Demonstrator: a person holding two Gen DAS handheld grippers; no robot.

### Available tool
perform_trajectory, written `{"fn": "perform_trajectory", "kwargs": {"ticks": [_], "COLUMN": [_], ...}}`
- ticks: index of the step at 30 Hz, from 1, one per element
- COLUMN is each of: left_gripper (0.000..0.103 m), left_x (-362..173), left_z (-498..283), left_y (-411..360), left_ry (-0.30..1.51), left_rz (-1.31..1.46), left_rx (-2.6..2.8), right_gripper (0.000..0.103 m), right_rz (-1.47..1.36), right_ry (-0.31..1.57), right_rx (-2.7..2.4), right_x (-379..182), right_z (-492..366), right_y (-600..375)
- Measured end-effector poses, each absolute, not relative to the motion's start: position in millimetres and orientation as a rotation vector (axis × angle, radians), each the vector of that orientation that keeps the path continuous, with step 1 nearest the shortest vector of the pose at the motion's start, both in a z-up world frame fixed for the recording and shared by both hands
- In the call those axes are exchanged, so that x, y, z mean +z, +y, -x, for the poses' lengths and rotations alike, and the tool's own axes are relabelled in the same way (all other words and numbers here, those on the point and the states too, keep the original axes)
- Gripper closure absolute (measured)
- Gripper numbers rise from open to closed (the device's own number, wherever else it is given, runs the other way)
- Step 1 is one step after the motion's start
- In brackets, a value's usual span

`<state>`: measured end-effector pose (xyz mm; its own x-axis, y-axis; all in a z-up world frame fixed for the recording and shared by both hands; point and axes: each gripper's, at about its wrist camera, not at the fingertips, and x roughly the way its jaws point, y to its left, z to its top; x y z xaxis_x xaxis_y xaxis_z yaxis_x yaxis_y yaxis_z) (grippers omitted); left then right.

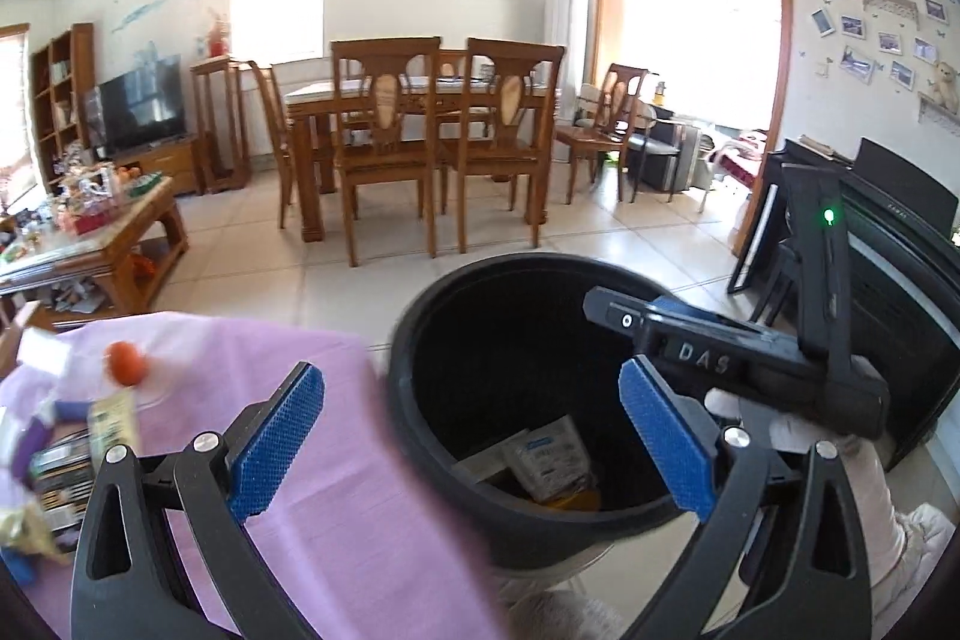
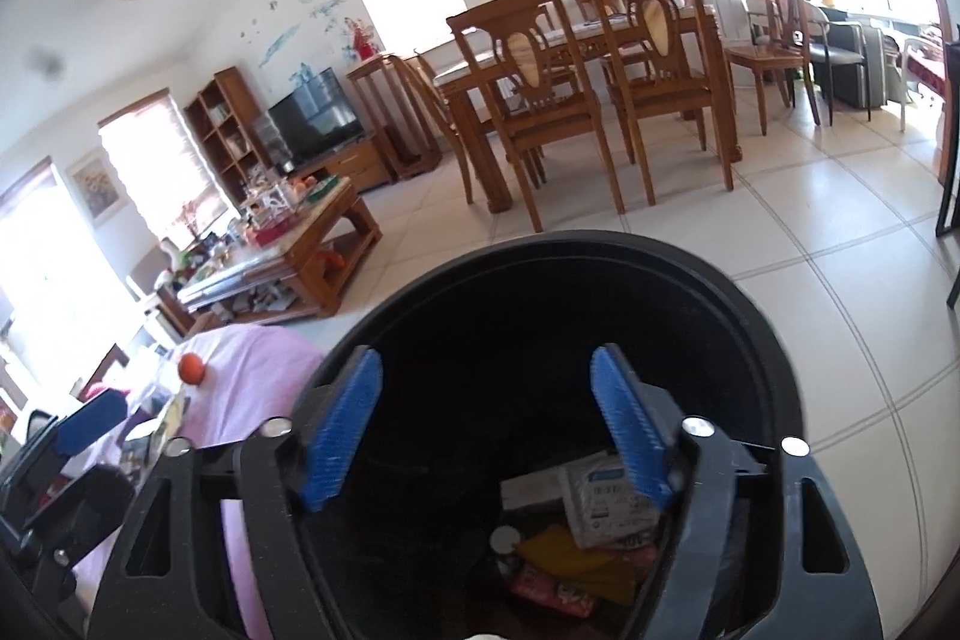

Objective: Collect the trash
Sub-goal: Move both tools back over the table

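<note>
The left tongs point(image 1: 474, 445) fill the bottom of their view, blue pads point(image 1: 279, 451) spread wide with nothing between them, straddling the edge where the pink cloth point(image 1: 312, 460) of the counter meets the black bin point(image 1: 480, 340). The right tongs point(image 2: 486, 427) are also gaping and empty, poised right over the bin's mouth, which suits dropping things in. Their body also shows in the left view, held by a white-gloved hand point(image 1: 798, 430).

The bin stands just beside the counter, likely so that trash can go across in one short reach. Trash already lies in its bottom: a white packet point(image 2: 600, 502), something yellow point(image 2: 570, 556) and a red wrapper point(image 2: 552, 592).

More clutter waits at the cloth's left edge: an orange point(image 1: 126, 363) and some packets point(image 1: 66, 472), blurred and cut off by the frame, so I cannot tell which are trash. The bin's inner wall is too dark to read.
</note>
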<state>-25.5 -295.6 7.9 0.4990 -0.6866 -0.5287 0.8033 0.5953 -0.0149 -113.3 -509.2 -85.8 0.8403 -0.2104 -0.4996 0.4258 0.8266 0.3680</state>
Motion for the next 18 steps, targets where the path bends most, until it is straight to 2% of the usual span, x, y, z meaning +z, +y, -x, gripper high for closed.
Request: {"fn": "perform_trajectory", "kwargs": {"ticks": [1, 6, 12, 18], "left_gripper": [0.005, 0.005, 0.005, 0.005], "left_x": [10, 18, 21, 7], "left_z": [25, 19, -9, -29], "left_y": [-288, -241, -162, -87], "left_ry": [0.52, 0.504, 0.553, 0.565], "left_rz": [-0.255, -0.314, -0.25, -0.328], "left_rx": [-0.903, -0.808, -0.699, -0.637], "right_gripper": [0.005, 0.005, 0.005, 0.005], "right_rz": [-0.489, -0.414, -0.288, -0.132], "right_ry": [0.446, 0.449, 0.489, 0.489], "right_rx": [-0.33, -0.232, -0.065, 0.123], "right_x": [-83, -70, -59, -49], "right_z": [111, 84, 44, 16], "right_y": [-501, -451, -379, -305]}}
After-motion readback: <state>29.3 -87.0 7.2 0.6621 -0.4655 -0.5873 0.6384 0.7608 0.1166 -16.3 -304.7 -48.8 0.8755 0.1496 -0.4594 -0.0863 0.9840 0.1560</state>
